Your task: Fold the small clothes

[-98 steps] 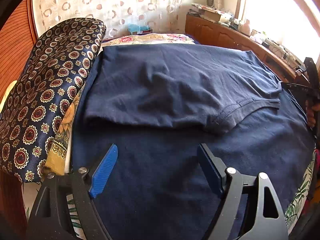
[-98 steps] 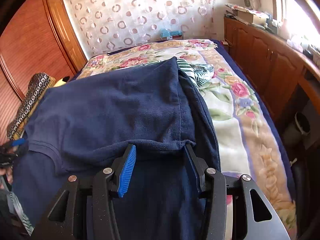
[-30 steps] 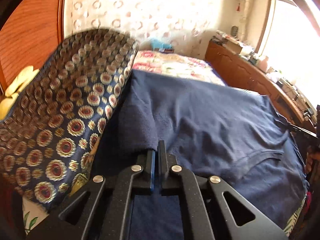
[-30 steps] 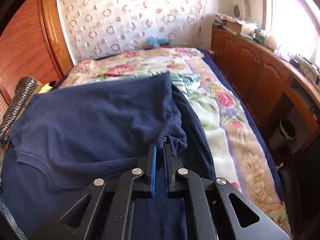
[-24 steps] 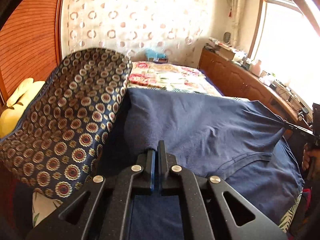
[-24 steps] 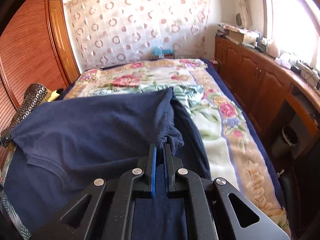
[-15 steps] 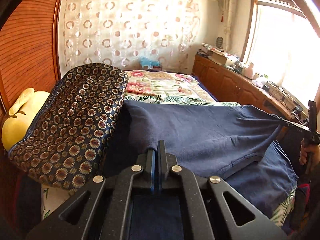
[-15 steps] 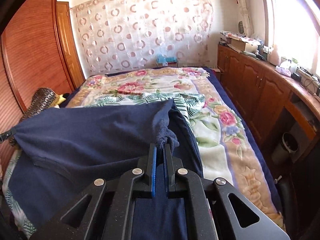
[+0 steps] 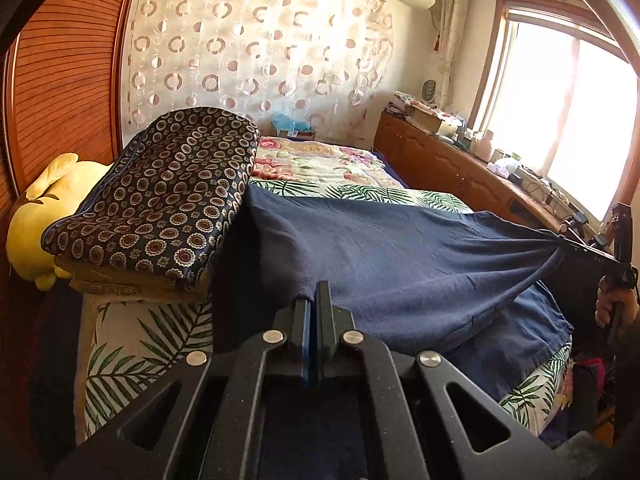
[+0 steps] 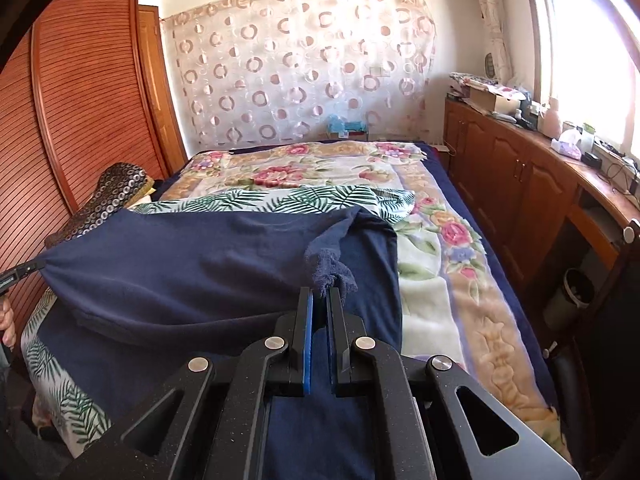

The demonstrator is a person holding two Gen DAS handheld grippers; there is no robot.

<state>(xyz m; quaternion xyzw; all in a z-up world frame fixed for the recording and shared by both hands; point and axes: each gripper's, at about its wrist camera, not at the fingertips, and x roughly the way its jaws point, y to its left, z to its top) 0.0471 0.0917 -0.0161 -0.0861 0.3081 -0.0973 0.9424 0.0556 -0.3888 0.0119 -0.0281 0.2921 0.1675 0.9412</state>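
Note:
A navy blue T-shirt (image 9: 400, 252) hangs stretched between my two grippers above the bed; it also shows in the right wrist view (image 10: 192, 256). My left gripper (image 9: 312, 296) is shut on one corner of its folded edge. My right gripper (image 10: 321, 296) is shut on the other corner, where the cloth bunches up. The lower layer of the shirt droops onto the bed edge. The right gripper shows in the left wrist view (image 9: 560, 242) at the far right, the left gripper in the right wrist view (image 10: 36, 266) at the far left.
A patterned dark cushion (image 9: 160, 196) and a yellow plush toy (image 9: 28, 220) lie at the left of the bed. The bed has a leaf-print sheet (image 10: 280, 198) and a floral blanket (image 10: 452, 248). Wooden cabinets (image 10: 520, 184) run along the right.
Both grippers shut on the shirt's folded edge and then lifted it off the bed. The shirt now hangs taut between them, higher than half a second ago.

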